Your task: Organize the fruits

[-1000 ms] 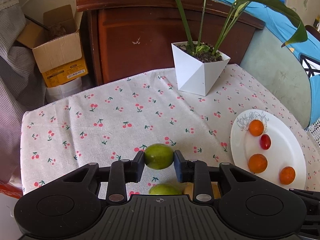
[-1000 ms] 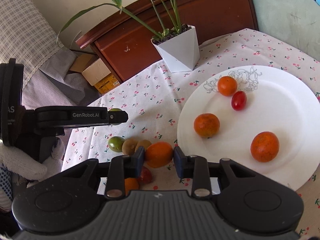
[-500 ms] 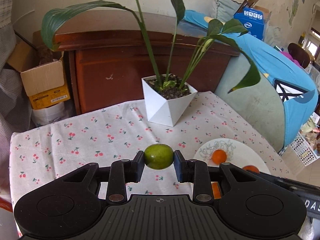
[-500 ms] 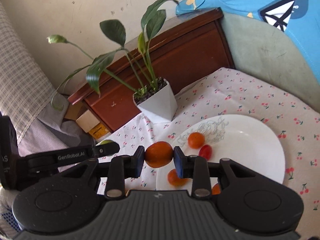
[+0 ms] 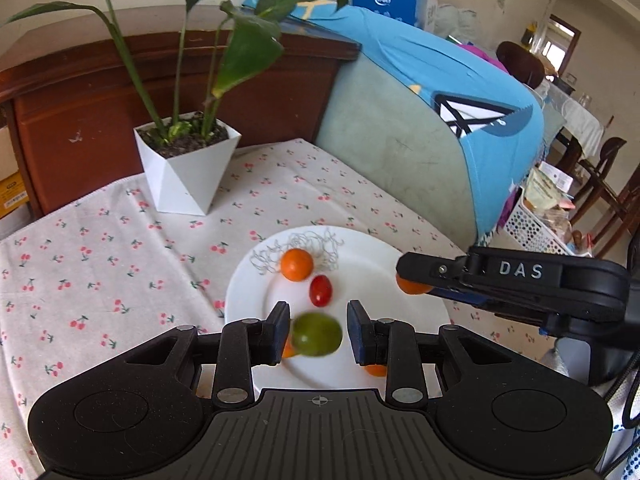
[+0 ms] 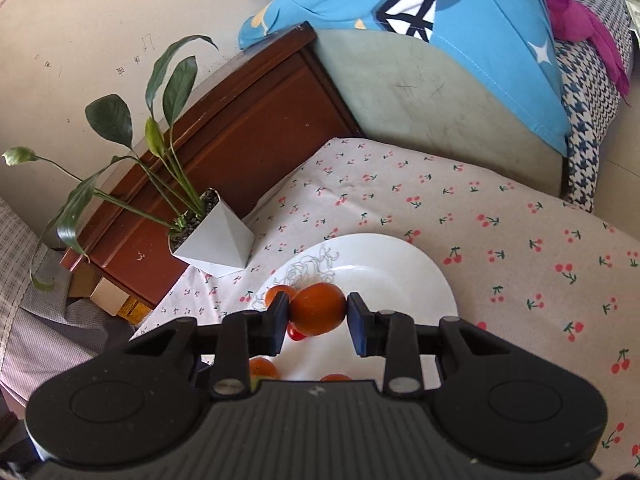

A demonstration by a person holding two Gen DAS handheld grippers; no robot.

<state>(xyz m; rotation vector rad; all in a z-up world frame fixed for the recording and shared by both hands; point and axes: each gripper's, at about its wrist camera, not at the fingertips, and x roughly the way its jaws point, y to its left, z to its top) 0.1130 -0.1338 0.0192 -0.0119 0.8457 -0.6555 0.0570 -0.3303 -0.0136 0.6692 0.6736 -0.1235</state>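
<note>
Nearest in our left wrist view, the left gripper (image 5: 318, 332) points forward and downward over the near edge of the white plate (image 5: 360, 256). A green fruit (image 5: 317, 334) sits between its fingers, slightly blurred. It touches the left pad, while a thin gap shows on the right side, so we cannot tell whether the grip is firm; the jaws stand close together around it. Orange fruits peek out below both fingers, on the plate's near part.

In our right wrist view, the right gripper (image 6: 318, 312) is tilted down too and rolled, so the table looks slanted. Its fingers are clamped on an orange fruit (image 6: 317, 309), both pads pressing its sides, above the plate's left part.

A little farther on the plate lie a small red tomato (image 5: 321, 290) and, beyond it, an orange mandarin (image 5: 296, 264) beside the plate's grey scribbled decoration. From the right side of the left view, the right gripper reaches in over the plate's right rim, its orange fruit just showing at the tip.

The plate rests on a cherry-print tablecloth (image 5: 120, 248). Farther left stands a white faceted plant pot (image 5: 186, 172) with long green leaves. Behind it is a brown wooden cabinet (image 5: 80, 120), and to the far right a sofa draped with a blue cloth (image 5: 460, 92).
</note>
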